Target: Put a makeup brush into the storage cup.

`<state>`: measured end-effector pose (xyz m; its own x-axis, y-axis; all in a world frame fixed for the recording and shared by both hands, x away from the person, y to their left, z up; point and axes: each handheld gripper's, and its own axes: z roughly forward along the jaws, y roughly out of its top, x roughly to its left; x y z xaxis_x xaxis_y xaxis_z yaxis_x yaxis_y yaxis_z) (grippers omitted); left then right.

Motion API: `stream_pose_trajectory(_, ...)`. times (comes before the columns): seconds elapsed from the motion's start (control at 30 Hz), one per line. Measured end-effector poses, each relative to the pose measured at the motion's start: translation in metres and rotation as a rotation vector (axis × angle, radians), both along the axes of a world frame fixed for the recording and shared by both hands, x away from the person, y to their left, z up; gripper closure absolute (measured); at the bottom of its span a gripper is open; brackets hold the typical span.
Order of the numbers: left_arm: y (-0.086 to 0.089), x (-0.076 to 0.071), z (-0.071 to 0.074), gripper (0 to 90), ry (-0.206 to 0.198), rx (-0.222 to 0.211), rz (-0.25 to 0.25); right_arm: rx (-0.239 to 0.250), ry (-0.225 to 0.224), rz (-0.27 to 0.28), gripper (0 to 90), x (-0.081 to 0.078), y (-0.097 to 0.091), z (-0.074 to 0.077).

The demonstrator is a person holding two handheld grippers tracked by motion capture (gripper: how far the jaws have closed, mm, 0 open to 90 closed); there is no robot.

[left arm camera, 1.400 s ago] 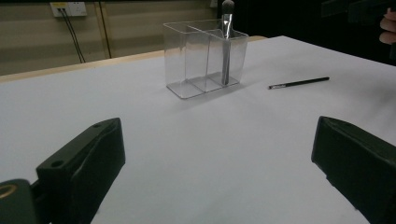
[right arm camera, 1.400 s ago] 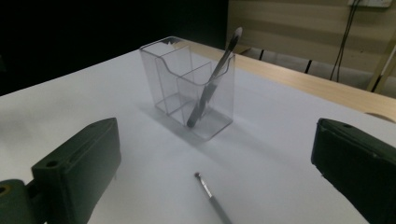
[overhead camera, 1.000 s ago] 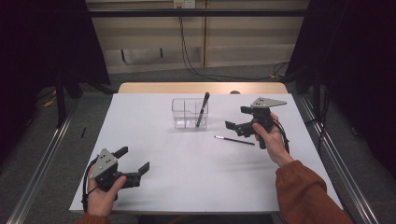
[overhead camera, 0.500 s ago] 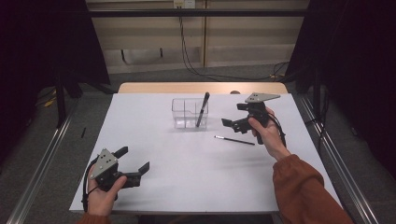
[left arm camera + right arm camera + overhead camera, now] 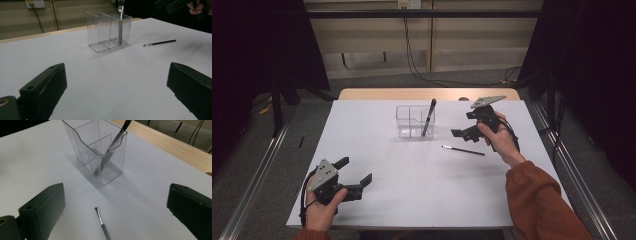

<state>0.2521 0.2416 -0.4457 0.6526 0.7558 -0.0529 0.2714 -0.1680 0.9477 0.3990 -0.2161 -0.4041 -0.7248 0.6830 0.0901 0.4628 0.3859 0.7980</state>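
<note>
hovering right tongs (image 5: 462, 131) agape, brush (image 5: 463, 150) below

A thin dark brush (image 5: 463, 150) lies flat on the white table, just beside the clear organizer (image 5: 413, 121).

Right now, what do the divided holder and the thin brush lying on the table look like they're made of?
Holder: clear, glossy, probably hard plastic or acrylic; you see straight through its walls and divider. Thin brush: dark slim handle with a shiny silvery ferrule, likely metal; the handle's material is unclear.
</note>
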Motion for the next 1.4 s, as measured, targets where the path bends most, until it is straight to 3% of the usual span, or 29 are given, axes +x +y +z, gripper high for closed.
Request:
stream_pose_trajectory(0.27,0.001,-0.001,0.001,2.8,-0.004,-0.002,0.003,-0.099,0.050,0.060,3.0,0.007,0.008,0.001)
stream_pose_trajectory(0.53,0.003,-0.001,0.001,2.8,-0.002,-0.008,0.012,-0.179,0.136,0.132,3.7,0.012,0.015,0.001)
stream_pose_trajectory(0.8,0.003,-0.002,0.001,2.8,-0.003,-0.007,0.017,-0.295,0.228,0.195,4.7,0.019,0.019,-0.007)
stream_pose_trajectory(1.13,0.004,-0.002,0.001,2.8,0.000,-0.010,0.019,-0.390,0.292,0.249,4.8,0.023,0.028,-0.021)
stream_pose_trajectory(1.23,0.003,-0.002,0.001,2.8,0.000,-0.009,0.019,-0.431,0.302,0.258,7.5,0.026,0.031,-0.026)
stream_pose_trajectory(1.3,0.004,-0.002,0.001,2.8,-0.001,-0.009,0.020,-0.455,0.305,0.265,18.5,0.027,0.032,-0.028)
stream_pose_trajectory(1.33,0.004,-0.002,0.001,2.8,-0.001,-0.007,0.019,-0.452,0.317,0.288,19.9,0.028,0.033,-0.029)
stream_pose_trajectory(1.4,0.004,-0.002,0.001,2.8,0.000,-0.007,0.023,-0.481,0.314,0.282,20.8,0.029,0.036,-0.031)
